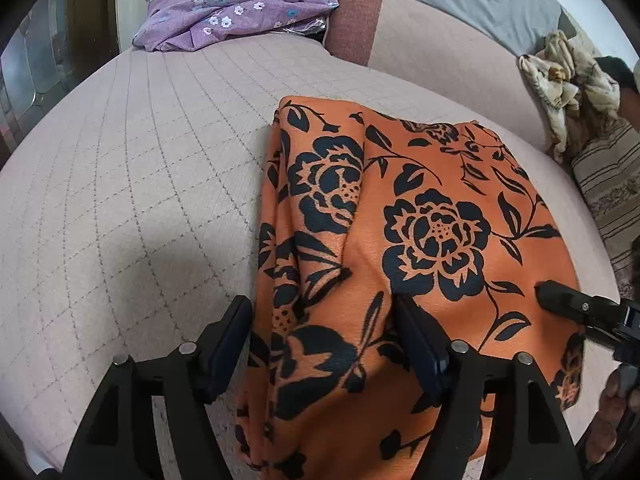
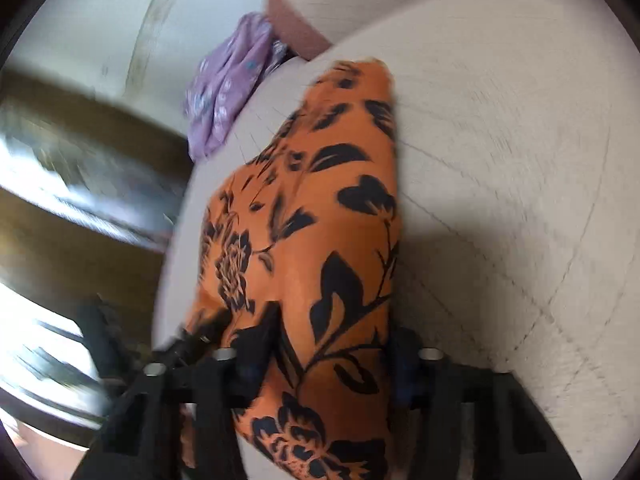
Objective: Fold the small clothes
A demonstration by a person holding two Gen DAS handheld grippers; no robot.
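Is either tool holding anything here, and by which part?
Left tool open, straddling the left fold of the orange floral cloth: no hold. Right tool has its near edge between the fingers; blur hides any pinch.

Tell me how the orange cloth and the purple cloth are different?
The orange cloth has big black flowers; the purple cloth has tiny white and blue ones. The orange cloth lies close, folded fairly flat, with the left gripper standing open around its edge; the purple cloth sits far back in a crumpled heap, with no gripper near it. Both are flowery and rest on the same pale quilted cover.
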